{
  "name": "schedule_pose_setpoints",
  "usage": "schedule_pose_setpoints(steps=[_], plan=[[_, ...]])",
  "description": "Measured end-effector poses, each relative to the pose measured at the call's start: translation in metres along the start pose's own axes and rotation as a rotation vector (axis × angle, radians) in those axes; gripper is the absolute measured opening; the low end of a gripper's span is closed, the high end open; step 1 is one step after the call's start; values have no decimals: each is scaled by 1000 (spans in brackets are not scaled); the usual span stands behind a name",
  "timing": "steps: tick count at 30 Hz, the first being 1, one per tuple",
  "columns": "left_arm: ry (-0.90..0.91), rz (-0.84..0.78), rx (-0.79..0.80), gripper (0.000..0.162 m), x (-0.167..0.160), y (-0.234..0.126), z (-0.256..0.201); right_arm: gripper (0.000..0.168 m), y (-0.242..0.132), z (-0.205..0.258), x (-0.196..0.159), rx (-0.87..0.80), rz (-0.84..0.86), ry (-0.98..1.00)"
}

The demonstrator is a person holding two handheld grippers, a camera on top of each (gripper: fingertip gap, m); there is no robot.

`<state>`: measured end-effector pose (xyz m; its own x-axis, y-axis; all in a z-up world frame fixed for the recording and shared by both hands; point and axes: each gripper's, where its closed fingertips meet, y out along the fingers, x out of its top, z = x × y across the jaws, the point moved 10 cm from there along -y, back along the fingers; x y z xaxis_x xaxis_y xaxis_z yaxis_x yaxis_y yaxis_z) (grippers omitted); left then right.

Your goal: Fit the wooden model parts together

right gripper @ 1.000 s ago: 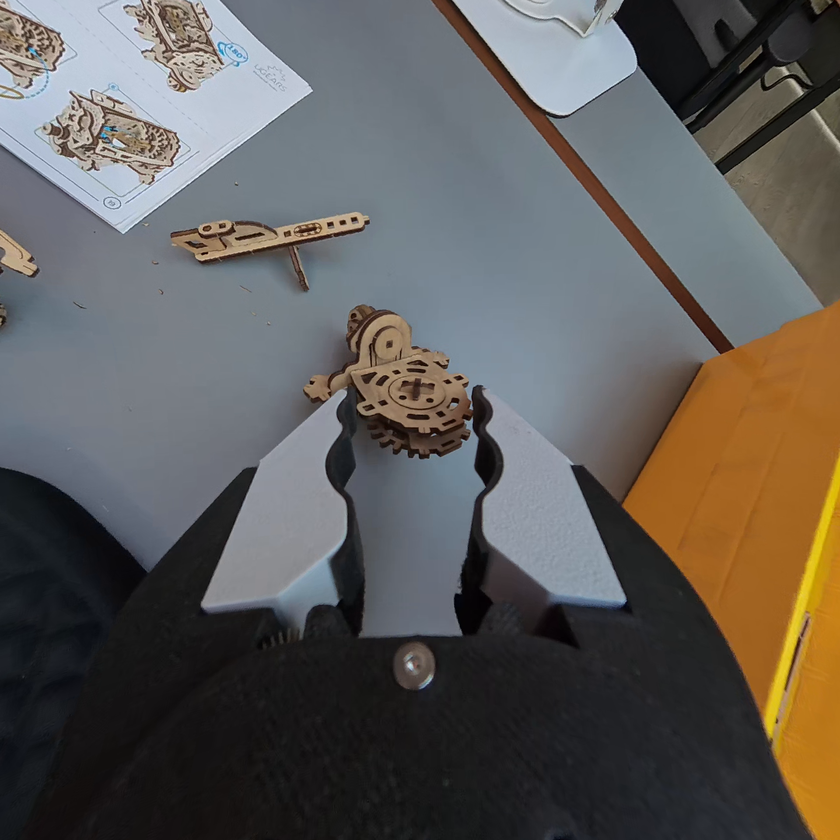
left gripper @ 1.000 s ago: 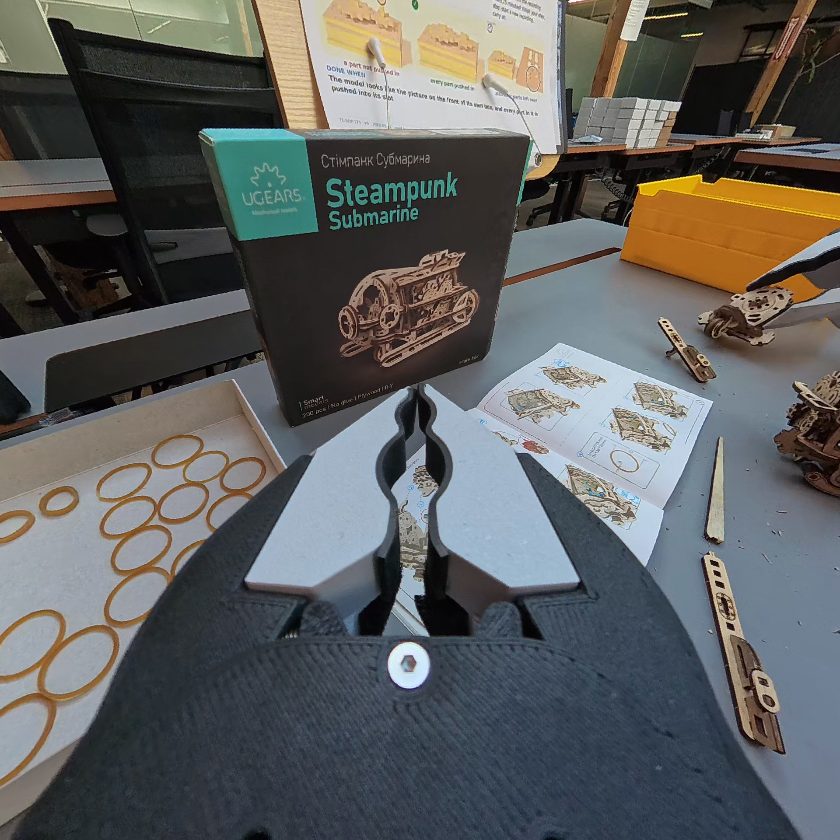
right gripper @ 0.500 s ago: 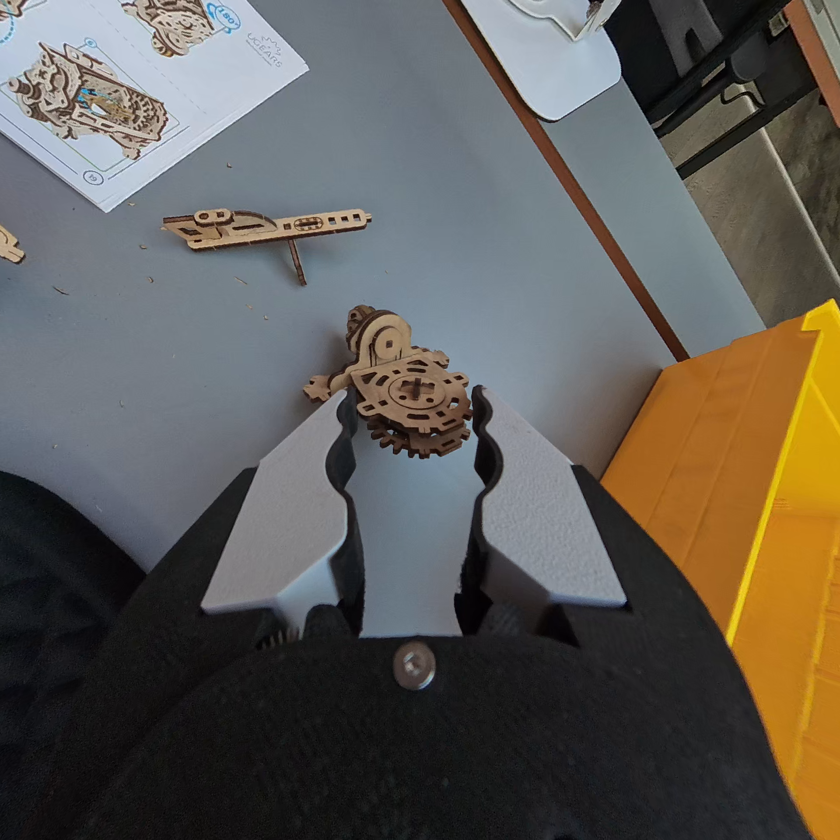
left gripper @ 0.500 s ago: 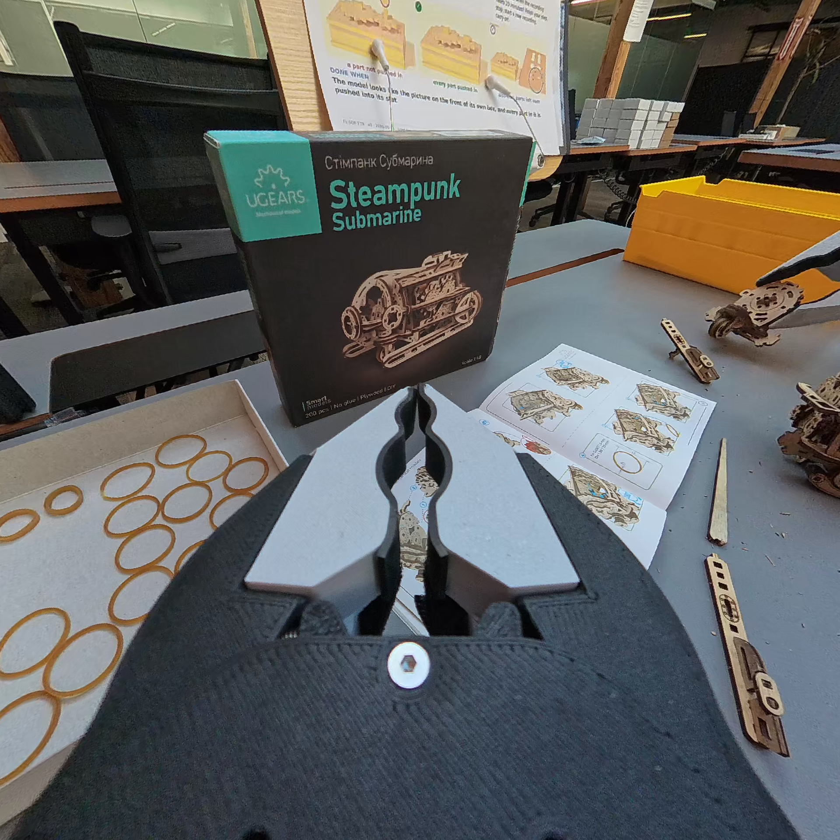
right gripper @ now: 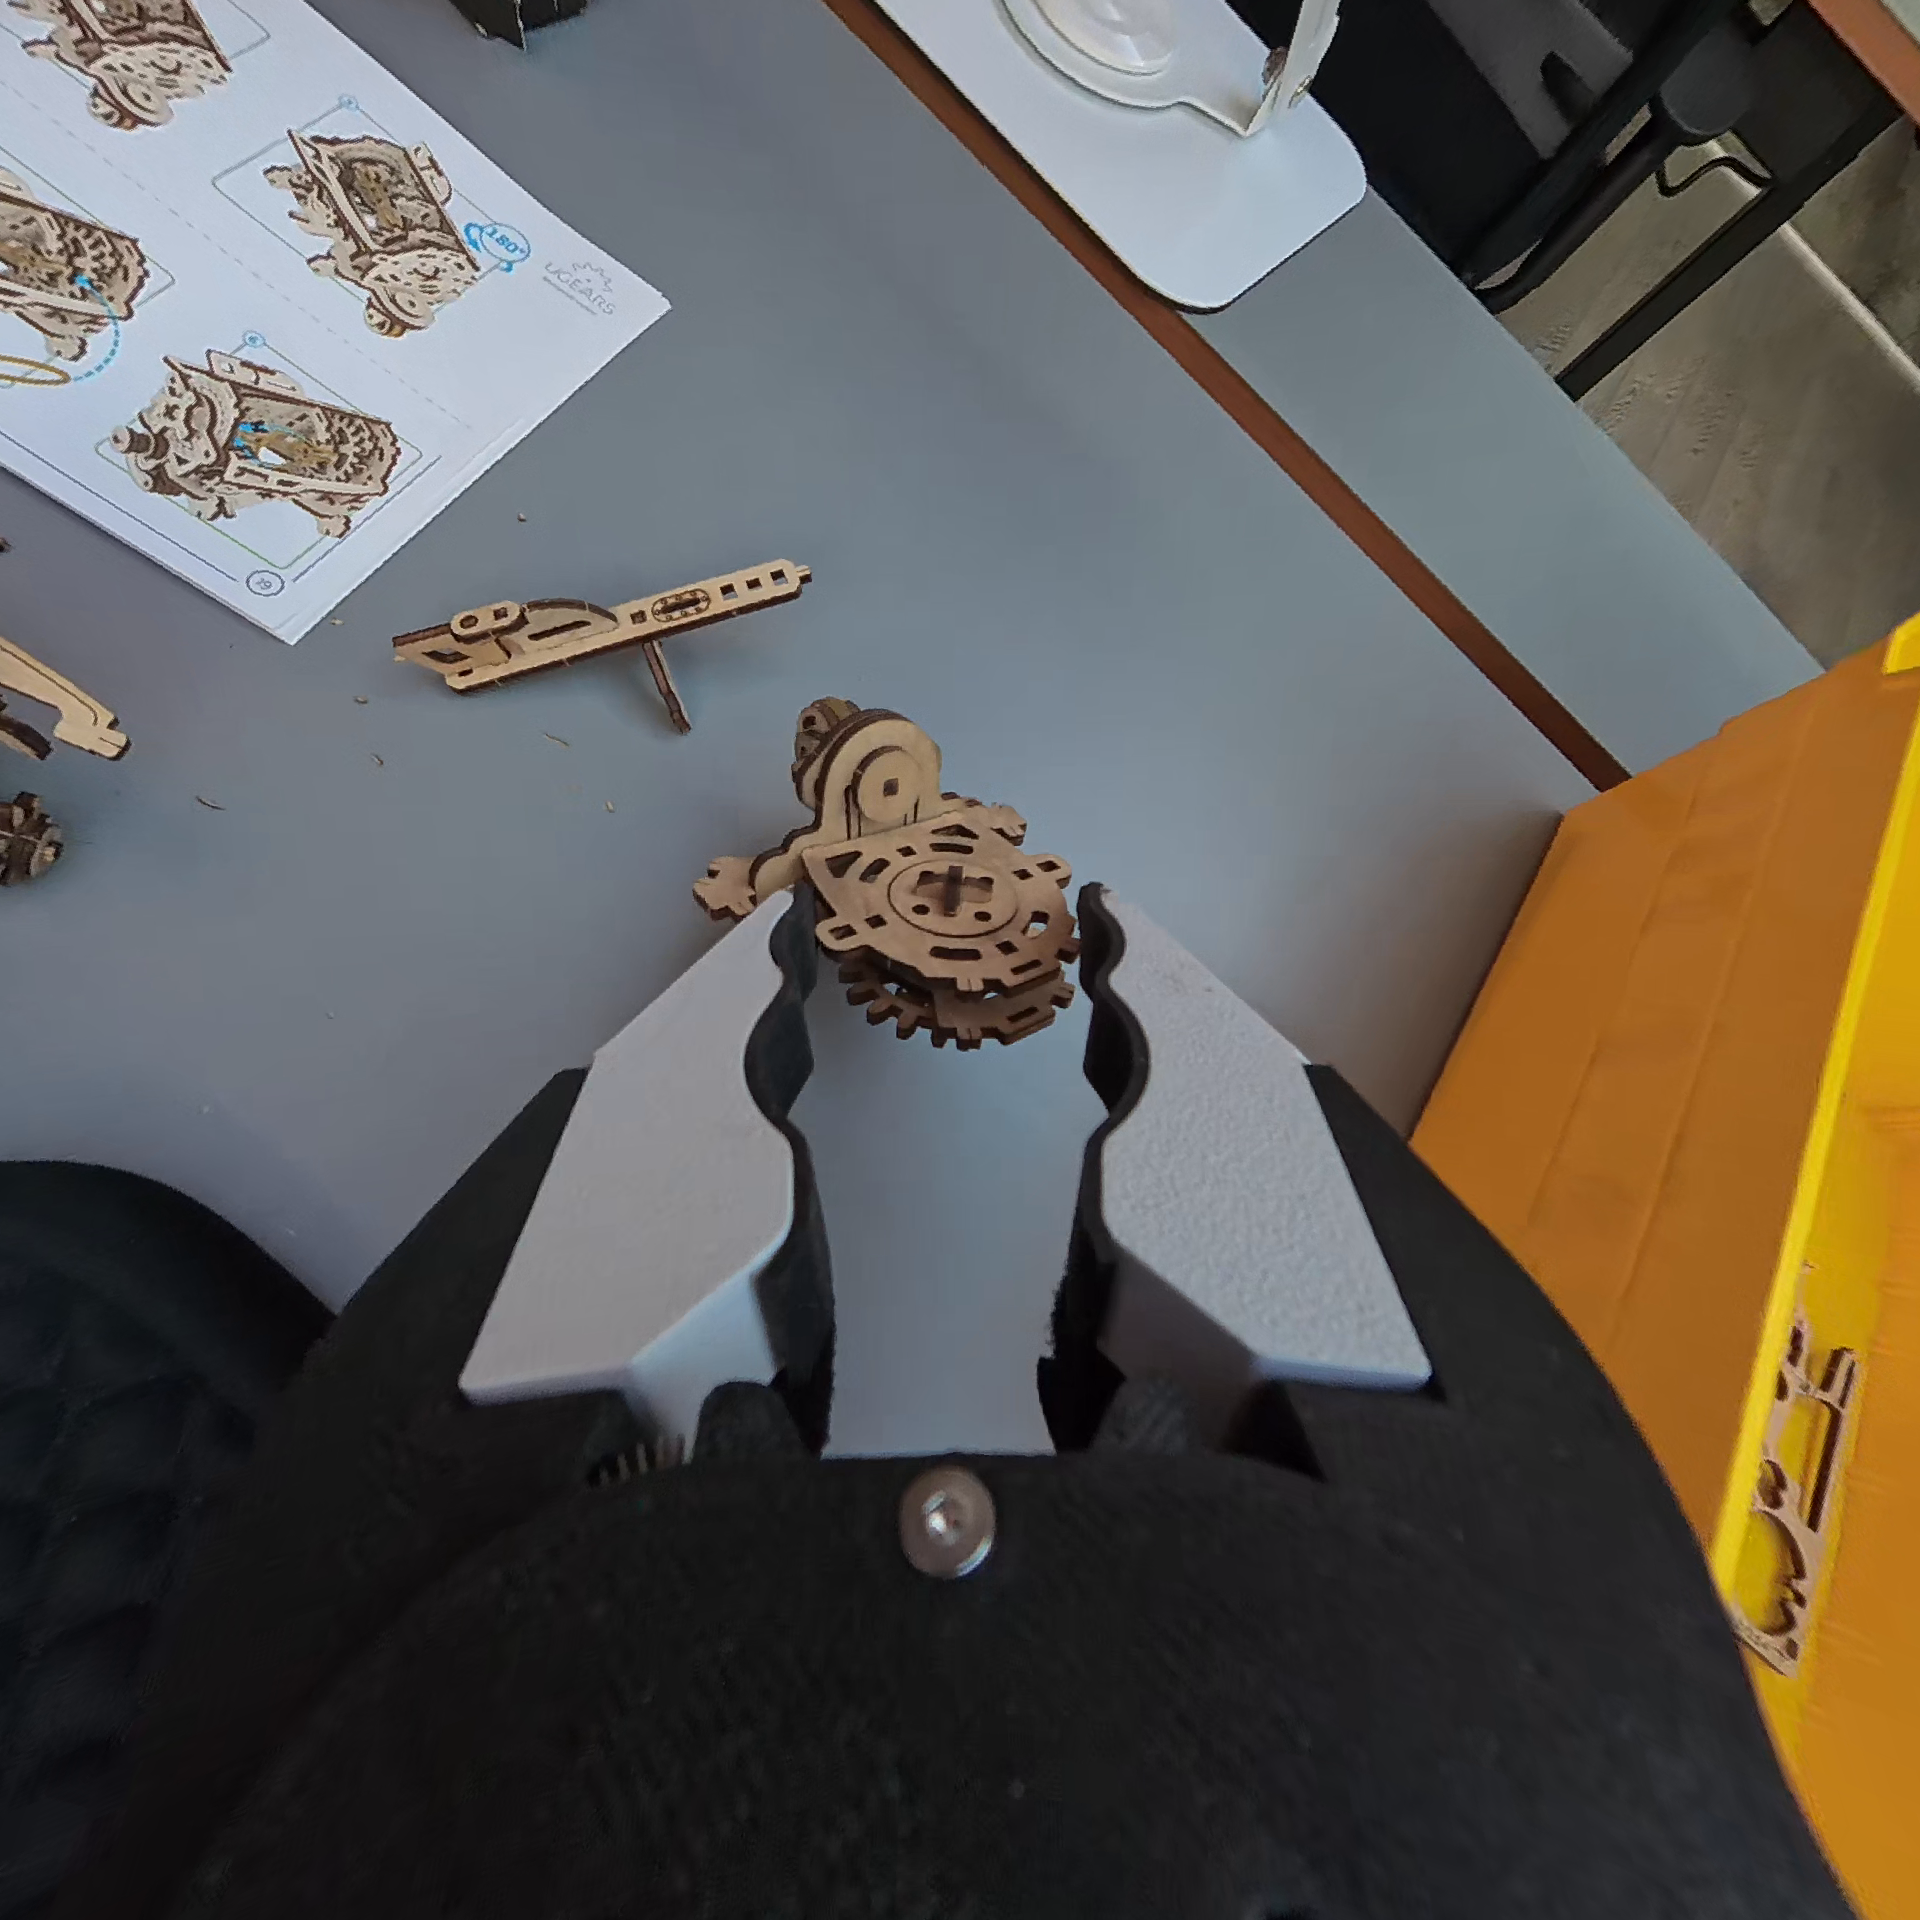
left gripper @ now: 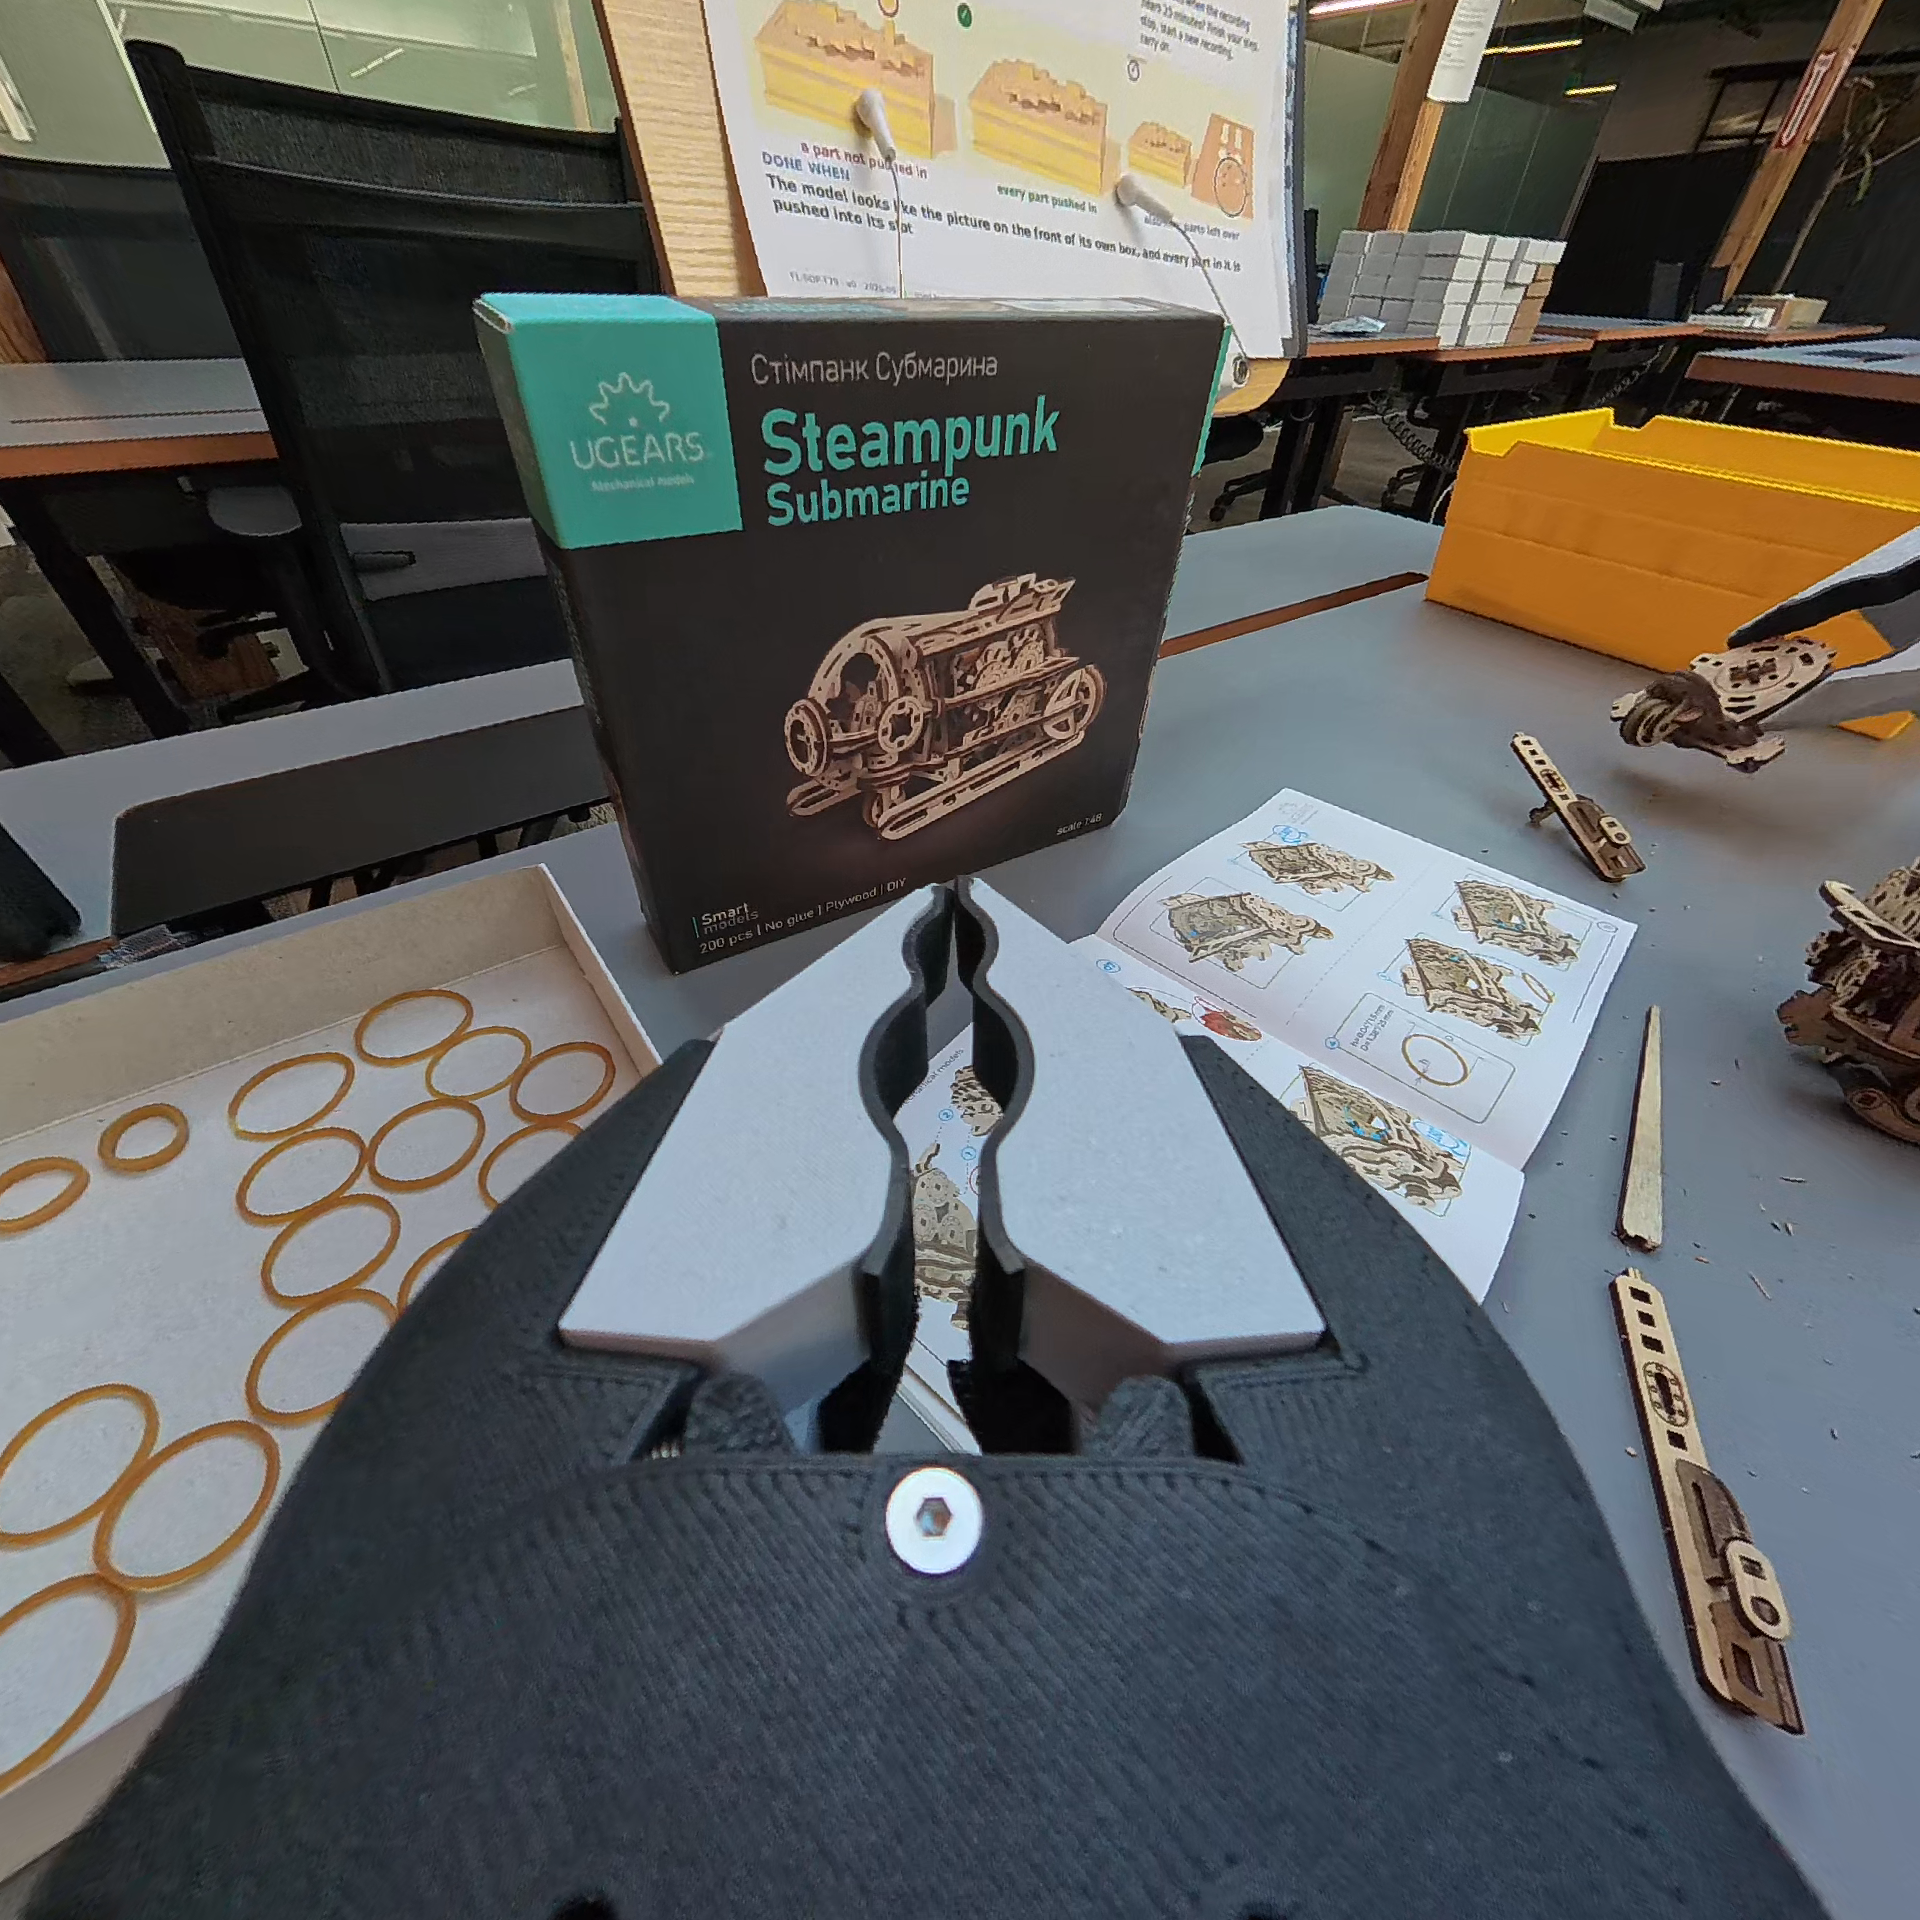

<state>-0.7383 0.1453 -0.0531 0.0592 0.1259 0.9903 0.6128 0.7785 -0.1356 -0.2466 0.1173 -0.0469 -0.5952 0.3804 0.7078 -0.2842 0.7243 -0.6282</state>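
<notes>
Wooden model parts are scattered all over the grey table [left gripper: 1299,665], so going left to right: far left sits a shallow cardboard tray [left gripper: 312,935] full of rubber bands [left gripper: 322,1247], I'd guess parked there so they don't roll off or get mixed in with the wood bits. Next to it the kit box [left gripper: 862,623] stands upright facing forward, probably as a reference for what the finished thing should look like.

The left gripper [left gripper: 958,914] hangs over the near edge of the instruction booklet [left gripper: 1403,997] with its jaws pressed together and nothing between them. It looks idle and tucked out of the way to me. The booklet lies open and flat, pages up, easy to glance at.

Further right, loose pieces lie on the table: a thin wooden stick [left gripper: 1642,1132], a long slotted strip [left gripper: 1704,1507], and a small lever-like piece [right gripper: 582,629]. A bigger half-built assembly [left gripper: 1860,987] sits at the right edge of the left wrist view, only partly in frame.

The right gripper [right gripper: 940,914] is clamped on a gear sub-assembly [right gripper: 935,904], pinching the round geared end from both sides so the arm-like end pokes out forward. It's held clear of the table, just beside the yellow bin [right gripper: 1662,1143]. My read is that gripping the gear end leaves the protruding end free to plug into the main assembly. That fit isn't done yet.
</notes>
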Motion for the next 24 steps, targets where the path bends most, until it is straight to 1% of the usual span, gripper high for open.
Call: schedule_pose_setpoints(steps=[17,24], plan=[[-16,1,-5,0,-1,0,1,50,2,-12,-4,88,-72,236],[-16,6,-10,0,-1,1,0,50,7,-15,-9,115,-57,303]])
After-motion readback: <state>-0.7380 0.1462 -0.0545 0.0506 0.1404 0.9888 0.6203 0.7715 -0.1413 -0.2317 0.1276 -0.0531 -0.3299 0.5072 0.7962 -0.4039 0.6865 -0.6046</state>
